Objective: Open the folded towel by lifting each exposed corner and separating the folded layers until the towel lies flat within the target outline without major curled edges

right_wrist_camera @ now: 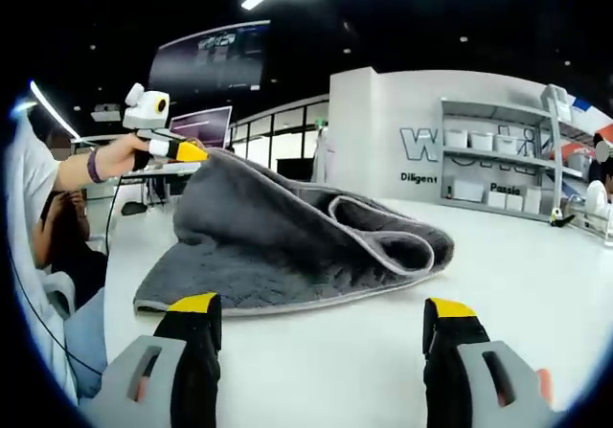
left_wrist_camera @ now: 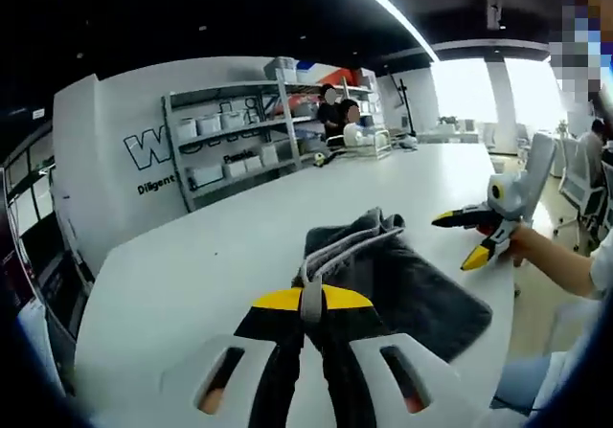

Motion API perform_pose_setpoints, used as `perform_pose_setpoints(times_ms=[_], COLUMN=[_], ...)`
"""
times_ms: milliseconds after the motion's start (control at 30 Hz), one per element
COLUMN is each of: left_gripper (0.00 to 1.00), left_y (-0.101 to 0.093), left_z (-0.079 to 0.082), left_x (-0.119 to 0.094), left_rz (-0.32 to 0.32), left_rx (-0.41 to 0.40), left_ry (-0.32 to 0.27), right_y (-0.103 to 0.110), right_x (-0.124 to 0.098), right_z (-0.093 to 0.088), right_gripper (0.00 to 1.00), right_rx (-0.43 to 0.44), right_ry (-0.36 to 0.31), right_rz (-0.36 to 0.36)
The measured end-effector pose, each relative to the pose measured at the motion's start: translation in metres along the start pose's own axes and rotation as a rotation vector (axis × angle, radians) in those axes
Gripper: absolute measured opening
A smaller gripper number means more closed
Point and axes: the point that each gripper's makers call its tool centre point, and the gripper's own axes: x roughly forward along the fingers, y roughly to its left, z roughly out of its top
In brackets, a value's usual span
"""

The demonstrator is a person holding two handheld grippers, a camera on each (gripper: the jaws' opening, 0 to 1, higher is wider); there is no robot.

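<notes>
A dark grey towel (left_wrist_camera: 421, 289) lies folded on the white table (left_wrist_camera: 182, 265). My left gripper (left_wrist_camera: 311, 300) is shut on a raised corner of it, and the pale hem runs up between the yellow tips. In the right gripper view that corner of the towel (right_wrist_camera: 287, 227) is lifted up to the left by the left gripper (right_wrist_camera: 182, 150), and the layers gape open on the right side. My right gripper (right_wrist_camera: 323, 305) stands open just short of the towel's near edge, with nothing between its jaws. It also comes into the left gripper view as the right gripper (left_wrist_camera: 462, 239), beside the towel.
Metal shelving with white bins (left_wrist_camera: 235, 126) stands against the far wall, and two people (left_wrist_camera: 337, 110) are behind the table's far end. A wire rack (left_wrist_camera: 362, 141) sits there. Chairs (left_wrist_camera: 575, 184) stand past the table's right edge. A seated person (right_wrist_camera: 57, 236) is close by.
</notes>
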Motion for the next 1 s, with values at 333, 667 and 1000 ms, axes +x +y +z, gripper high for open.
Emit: perform_pose_setpoints(times_ms=[333,667,1000], left_gripper=[0.05,0.05,0.04], left_y=[0.027,0.046,0.058], left_z=[-0.019,-0.051,-0.094], left_x=[-0.008,-0.014,-0.014], left_rz=[0.109,0.208,0.227], left_rx=[0.078,0.252,0.276], left_ry=[0.037,0.154,0.298], right_y=[-0.001,-0.004,-0.004], right_x=[-0.001,-0.002,-0.002], right_z=[-0.001,-0.001,-0.002], right_gripper=[0.87,0.86,0.86], right_rx=[0.001,0.003,0.002], right_ry=[-0.001,0.001,0.002], right_rz=[-0.006,-0.012,-0.017])
